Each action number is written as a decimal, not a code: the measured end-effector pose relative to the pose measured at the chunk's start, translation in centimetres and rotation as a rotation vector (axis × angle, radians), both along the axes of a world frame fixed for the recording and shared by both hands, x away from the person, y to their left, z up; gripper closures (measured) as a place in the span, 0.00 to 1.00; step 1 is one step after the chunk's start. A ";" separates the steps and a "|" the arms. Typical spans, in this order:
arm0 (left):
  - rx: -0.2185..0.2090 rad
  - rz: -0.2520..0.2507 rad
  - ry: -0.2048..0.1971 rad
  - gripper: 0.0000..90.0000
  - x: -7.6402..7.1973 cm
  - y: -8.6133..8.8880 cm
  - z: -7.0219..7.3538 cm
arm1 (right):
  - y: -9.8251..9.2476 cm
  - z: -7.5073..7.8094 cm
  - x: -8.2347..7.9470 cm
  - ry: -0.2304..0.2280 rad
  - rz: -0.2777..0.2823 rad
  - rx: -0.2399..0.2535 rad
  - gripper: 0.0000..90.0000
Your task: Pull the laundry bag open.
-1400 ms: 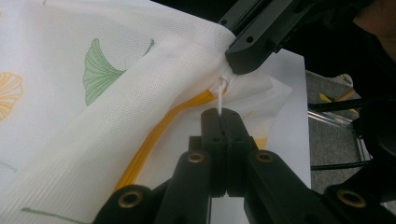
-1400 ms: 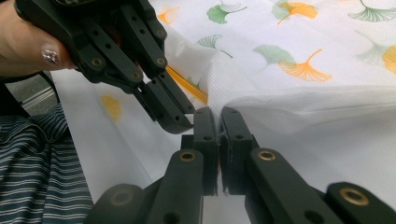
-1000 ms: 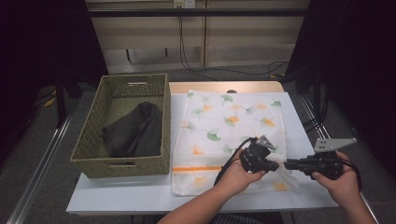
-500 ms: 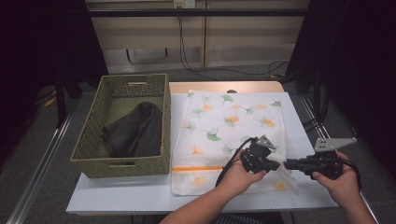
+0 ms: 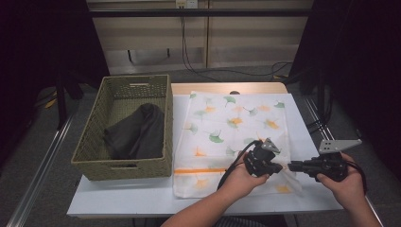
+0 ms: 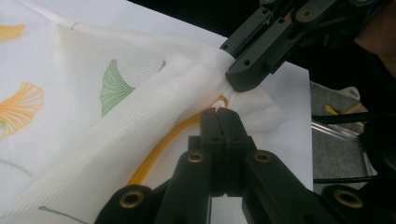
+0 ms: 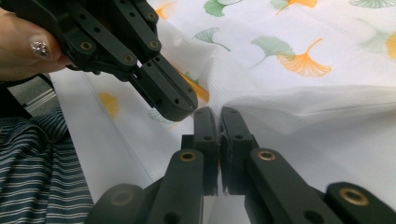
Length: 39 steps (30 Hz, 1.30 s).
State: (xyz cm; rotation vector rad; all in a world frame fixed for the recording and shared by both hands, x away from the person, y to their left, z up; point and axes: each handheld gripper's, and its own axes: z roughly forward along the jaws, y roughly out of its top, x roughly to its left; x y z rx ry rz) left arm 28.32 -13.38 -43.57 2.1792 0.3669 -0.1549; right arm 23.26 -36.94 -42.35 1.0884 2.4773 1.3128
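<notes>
— Pale and smooth, the table carries what, from the high view?

— Left, a woven olive basket with a dark crumpled cloth inside. Beside it, a white mesh bag printed with green and orange ginkgo leaves lies flat. At the bag's near right corner, the left gripper and right gripper meet tip to tip.

— And the left gripper view?

— Its black jaws are pressed together on the bag's orange zipper edge, where the fine netting bunches. The right gripper bites the same fold just beyond.

— The right gripper view?

— Its jaws are clamped on a ridge of mesh, lifting it into a tent. The left gripper sits touching, at left.
</notes>
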 end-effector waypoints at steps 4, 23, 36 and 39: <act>0.018 0.015 -0.030 1.00 -0.1 0.0 0.1 | -0.2 0.2 -0.1 -0.001 -0.018 -0.008 0.97; 0.035 0.008 -0.009 1.00 0.4 1.7 0.1 | -2.1 0.5 -0.2 -0.006 -0.096 -0.040 0.97; 0.076 0.008 -0.027 1.00 0.4 2.8 0.3 | -2.5 0.5 -0.2 -0.015 -0.120 -0.074 0.97; 0.064 0.017 -0.026 1.00 0.4 3.0 0.3 | -2.5 0.5 -0.2 -0.011 -0.130 -0.086 0.97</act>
